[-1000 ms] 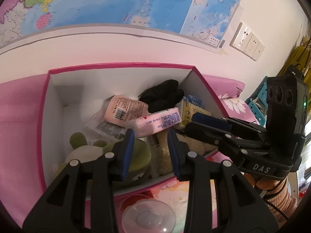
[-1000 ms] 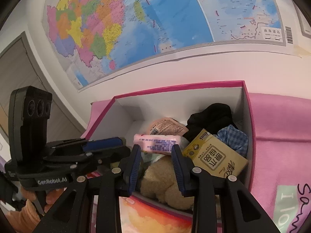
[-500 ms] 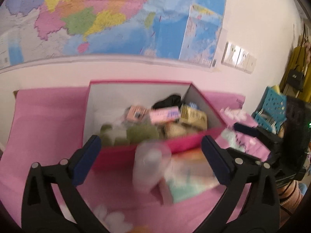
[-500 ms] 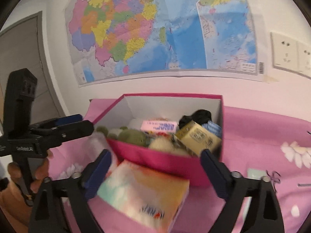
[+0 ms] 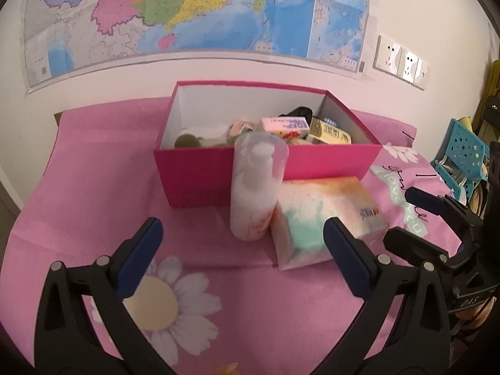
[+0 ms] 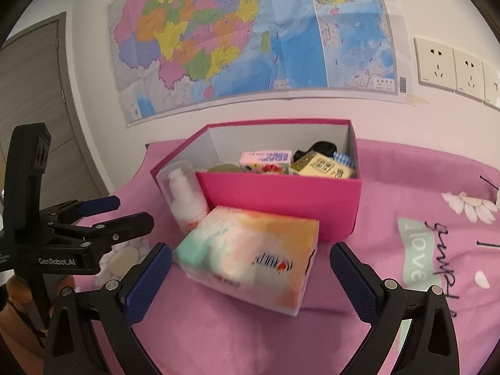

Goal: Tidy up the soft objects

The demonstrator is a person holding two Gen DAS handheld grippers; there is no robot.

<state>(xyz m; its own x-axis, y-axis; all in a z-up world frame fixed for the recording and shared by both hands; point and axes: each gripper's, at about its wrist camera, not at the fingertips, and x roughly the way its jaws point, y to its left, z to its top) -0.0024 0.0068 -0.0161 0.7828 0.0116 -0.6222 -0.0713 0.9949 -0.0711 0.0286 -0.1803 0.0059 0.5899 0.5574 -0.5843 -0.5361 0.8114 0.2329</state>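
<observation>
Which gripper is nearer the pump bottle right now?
Left. The left gripper is open just in front of the pump bottle, which stands ahead between its fingers. The right gripper faces the tissue pack; the bottle is off to its left.

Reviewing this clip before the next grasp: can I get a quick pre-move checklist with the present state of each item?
1. Left gripper open and empty: ok.
2. Right gripper open and empty: ok.
3. Tissue pack outside the pink box, lying free on the cloth: ok.
4. Pump bottle upright beside the pack: ok; whether they touch: cannot tell.
5. Room left in the box: cannot tell.
</observation>
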